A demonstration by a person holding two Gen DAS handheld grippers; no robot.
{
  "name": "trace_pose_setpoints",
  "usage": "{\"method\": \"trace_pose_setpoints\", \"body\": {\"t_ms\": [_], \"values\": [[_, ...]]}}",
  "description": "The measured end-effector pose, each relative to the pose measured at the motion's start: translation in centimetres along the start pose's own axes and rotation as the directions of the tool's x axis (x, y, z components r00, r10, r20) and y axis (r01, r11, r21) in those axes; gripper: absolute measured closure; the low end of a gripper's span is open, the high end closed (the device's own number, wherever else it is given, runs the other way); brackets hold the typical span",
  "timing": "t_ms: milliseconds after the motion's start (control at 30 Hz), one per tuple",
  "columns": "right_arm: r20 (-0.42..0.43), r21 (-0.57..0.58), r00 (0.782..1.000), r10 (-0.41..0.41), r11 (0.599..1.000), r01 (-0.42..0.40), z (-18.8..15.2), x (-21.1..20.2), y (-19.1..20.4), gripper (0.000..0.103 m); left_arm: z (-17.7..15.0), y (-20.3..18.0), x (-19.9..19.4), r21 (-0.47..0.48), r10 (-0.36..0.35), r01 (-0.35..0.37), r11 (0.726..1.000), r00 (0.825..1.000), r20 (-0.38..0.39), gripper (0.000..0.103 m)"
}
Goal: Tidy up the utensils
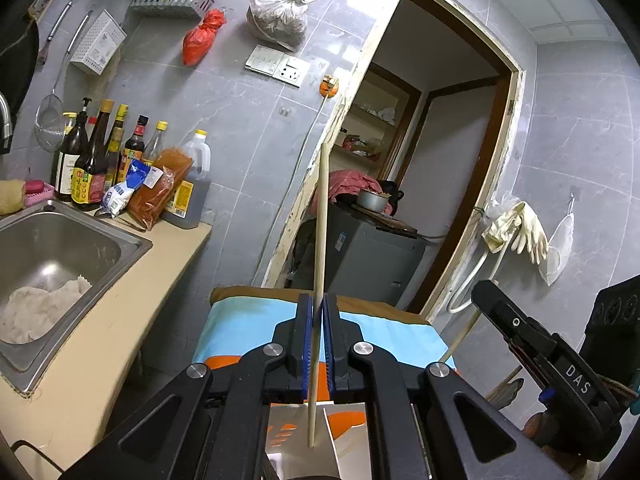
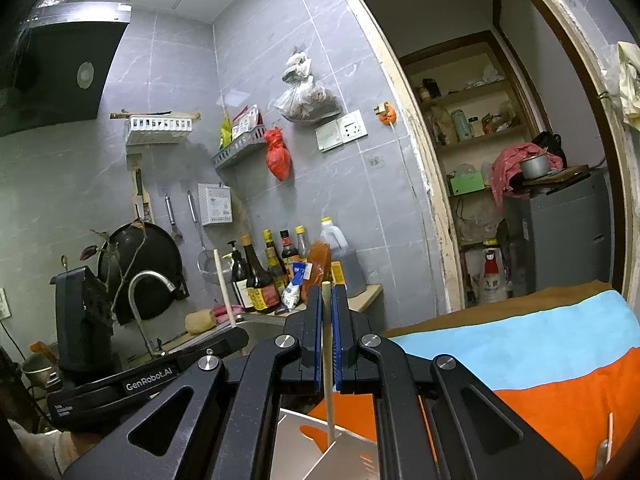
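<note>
My left gripper (image 1: 318, 308) is shut on a long wooden chopstick (image 1: 322, 216) held upright; its lower end reaches into a white metal utensil holder (image 1: 348, 432) below the jaws. My right gripper (image 2: 327, 300) is shut on a second wooden chopstick (image 2: 328, 360), also upright, its lower end inside the same white holder (image 2: 344, 452). The right gripper body (image 1: 552, 364) shows at the lower right of the left wrist view, with its chopstick (image 1: 460, 340) beside it. The left gripper body (image 2: 152, 376) and its chopstick (image 2: 223, 288) show at the left of the right wrist view.
A blue and orange striped cloth (image 1: 248, 328) covers the surface under the holder. A steel sink (image 1: 60, 256) with a rag, a faucet (image 2: 144, 292), and several sauce bottles (image 1: 100, 160) stand on the counter at the left. A spoon handle (image 2: 604, 448) lies on the cloth at the right. A doorway (image 1: 440, 160) lies ahead.
</note>
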State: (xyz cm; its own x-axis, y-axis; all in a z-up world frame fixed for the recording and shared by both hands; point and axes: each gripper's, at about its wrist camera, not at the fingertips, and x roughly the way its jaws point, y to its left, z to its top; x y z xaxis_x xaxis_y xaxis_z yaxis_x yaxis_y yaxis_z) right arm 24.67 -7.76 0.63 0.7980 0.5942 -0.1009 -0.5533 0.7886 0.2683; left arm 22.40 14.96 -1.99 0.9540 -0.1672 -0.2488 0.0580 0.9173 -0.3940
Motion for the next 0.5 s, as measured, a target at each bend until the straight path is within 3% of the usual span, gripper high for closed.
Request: {"method": "trace_pose_setpoints", "body": {"t_ms": [500], "values": [[0.064,-0.035,0.998,-0.007,0.999,0.01,4.7,-3.9,0.9,0.099,0.2,-0.7,-0.4,0.011,0.022,-0.022,1.0,0.999,-0.041,0.097]]}}
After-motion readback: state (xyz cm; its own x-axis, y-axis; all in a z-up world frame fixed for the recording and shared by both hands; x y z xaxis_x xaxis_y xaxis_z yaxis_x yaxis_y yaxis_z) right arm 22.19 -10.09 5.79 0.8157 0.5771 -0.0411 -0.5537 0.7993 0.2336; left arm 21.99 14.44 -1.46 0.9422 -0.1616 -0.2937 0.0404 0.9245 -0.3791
